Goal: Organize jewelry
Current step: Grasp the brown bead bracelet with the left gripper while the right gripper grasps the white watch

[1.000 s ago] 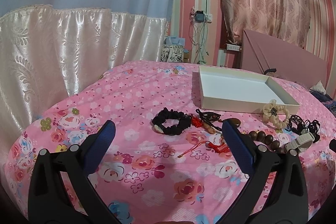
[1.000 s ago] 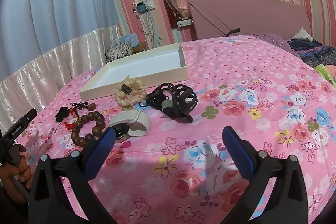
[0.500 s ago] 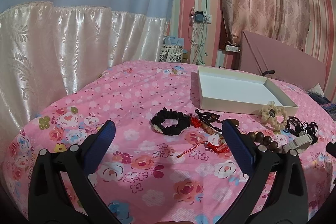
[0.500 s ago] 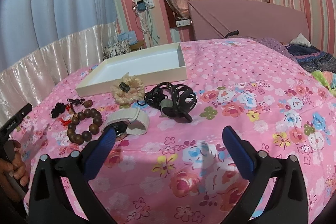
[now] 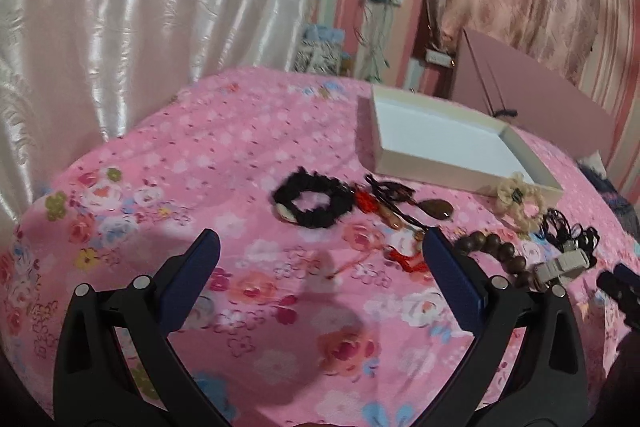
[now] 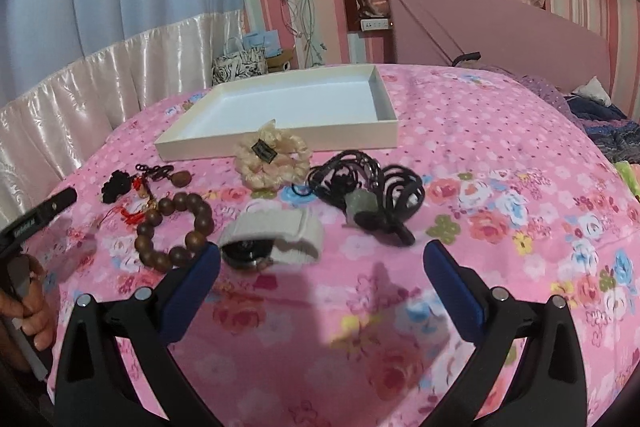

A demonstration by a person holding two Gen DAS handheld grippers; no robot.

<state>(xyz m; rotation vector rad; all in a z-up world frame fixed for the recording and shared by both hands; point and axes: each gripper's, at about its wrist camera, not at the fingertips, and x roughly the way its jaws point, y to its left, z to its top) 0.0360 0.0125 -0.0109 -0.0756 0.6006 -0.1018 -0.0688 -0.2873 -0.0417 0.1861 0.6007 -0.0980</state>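
Note:
An open white box [image 6: 288, 103] lies on the pink floral bed, also in the left wrist view [image 5: 440, 143]. In front of it lie a cream scrunchie [image 6: 272, 159], a black cord necklace with a grey pendant [image 6: 368, 191], a white-strapped watch [image 6: 272, 235], a brown bead bracelet [image 6: 176, 227], red and dark cords with a brown pendant [image 5: 400, 207] and a black scrunchie [image 5: 312, 203]. My left gripper [image 5: 320, 255] is open and empty, short of the black scrunchie. My right gripper [image 6: 320, 259] is open and empty, just before the watch.
The pink bedspread [image 5: 240, 155] drops off at the left beside a cream satin curtain [image 5: 100, 47]. A pink headboard [image 6: 500, 39] and pillows stand at the far right. Bags and cables sit by the wall behind the box [image 6: 240, 63].
Both grippers have moved forward and lower toward the jewelry; the items appear larger and closer. Both stay open and nothing has been taken hold of.

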